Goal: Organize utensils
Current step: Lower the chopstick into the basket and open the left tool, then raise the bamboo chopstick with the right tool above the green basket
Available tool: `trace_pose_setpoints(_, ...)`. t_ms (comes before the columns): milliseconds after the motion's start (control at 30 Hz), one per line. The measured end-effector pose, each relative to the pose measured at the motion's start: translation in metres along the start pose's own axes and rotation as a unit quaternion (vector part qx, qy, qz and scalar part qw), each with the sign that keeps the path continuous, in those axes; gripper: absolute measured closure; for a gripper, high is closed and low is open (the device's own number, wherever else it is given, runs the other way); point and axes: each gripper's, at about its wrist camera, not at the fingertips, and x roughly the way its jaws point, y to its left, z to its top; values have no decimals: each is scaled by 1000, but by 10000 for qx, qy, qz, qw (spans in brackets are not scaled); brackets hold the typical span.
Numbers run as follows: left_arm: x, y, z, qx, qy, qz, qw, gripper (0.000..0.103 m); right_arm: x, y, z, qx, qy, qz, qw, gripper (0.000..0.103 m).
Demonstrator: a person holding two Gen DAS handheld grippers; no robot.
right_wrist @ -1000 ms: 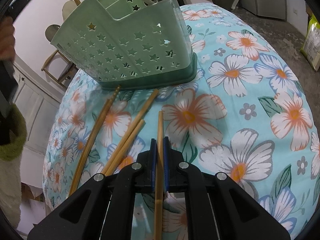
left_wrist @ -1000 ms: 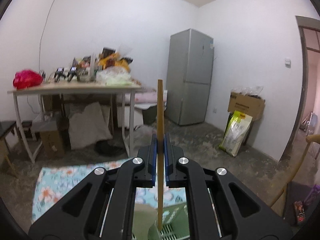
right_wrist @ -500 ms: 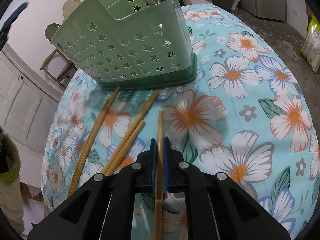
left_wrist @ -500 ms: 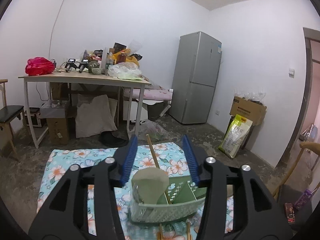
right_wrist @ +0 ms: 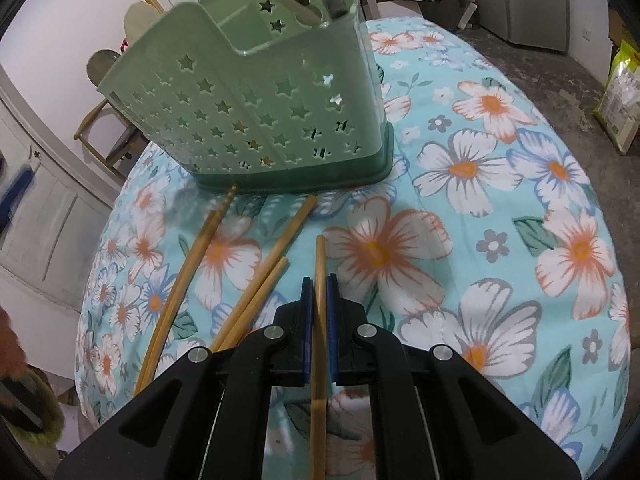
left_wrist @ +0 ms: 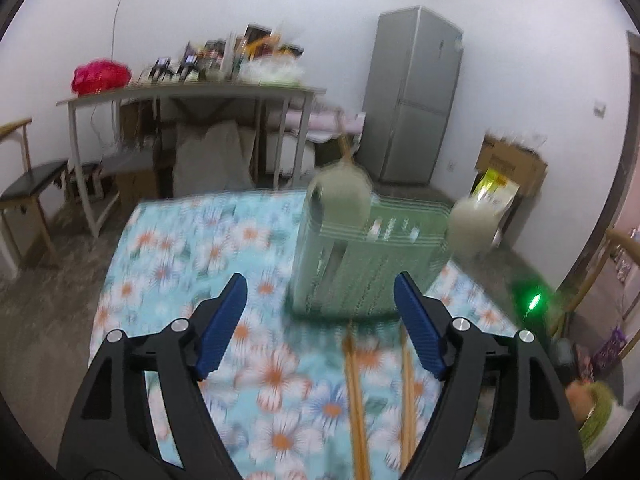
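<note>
now the left gripper [left_wrist: 318, 322] has just been spreading its fingers [left_wrist: 222, 322] wide, with nothing between them, and its view is smeared with motion. the right gripper [right_wrist: 317, 320] is clenched on one bamboo chopstick [right_wrist: 320, 276], whose far tip reaches toward the green caddy [right_wrist: 256, 92] but lies short of it.

three loose chopsticks [right_wrist: 256, 280] lie on the floral surface [right_wrist: 500, 240] just in front of the caddy's base, two of them side by side and touching. the caddy already holds spoons and a chopstick upright in its compartments.

risks from here, as i judge them: the left fingers coming down fast could nudge the paired sticks apart or roll them off the rounded edge. pinching two at once would leave one slipping out mid-lift. the held chopstick sits gripped near its middle, so a tilt could swing its tip into the caddy wall and shove the light caddy. the cloth may also bunch under a scraping fingertip.
</note>
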Motion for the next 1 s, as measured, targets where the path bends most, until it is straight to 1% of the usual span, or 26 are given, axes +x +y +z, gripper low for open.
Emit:
trace_pose_setpoints(67, 5, 4, -12, -14, 185, 154, 9997, 30, -9, 0, 1, 2, -83, -19, 10000, 96)
trace_pose_setpoints(267, 14, 13, -35, -61, 477, 419, 9980, 27, -41, 3, 5, -50, -373, -24, 9993, 97)
trace_pose_setpoints(400, 21, 9, -44, -27, 638, 411, 9971, 25, -70, 8, 9, -147, -661, 31, 9977, 97)
trace_pose_setpoints(433, 24, 9, -46, -6, 692, 396, 9968, 23, -77, 8, 10, -160, -722, 47, 9972, 97)
trace_pose_setpoints(567, 38, 4, -54, 66, 942, 304, 9951, 22, -106, 7, 16, -162, -1045, 263, 9940, 97)
trace_pose_setpoints(633, 42, 3, -57, 78, 1003, 319, 9944, 22, -120, 7, 19, -167, -1208, 365, 9919, 97)
trace_pose_setpoints(900, 51, 10, -65, -66, 1188, 404, 9921, 22, -164, 18, 39, -300, -1762, 515, 9826, 97)
trace_pose_setpoints(1000, 52, 15, -68, -110, 1255, 443, 9910, 22, -183, 27, 54, -379, -2023, 713, 9760, 97)
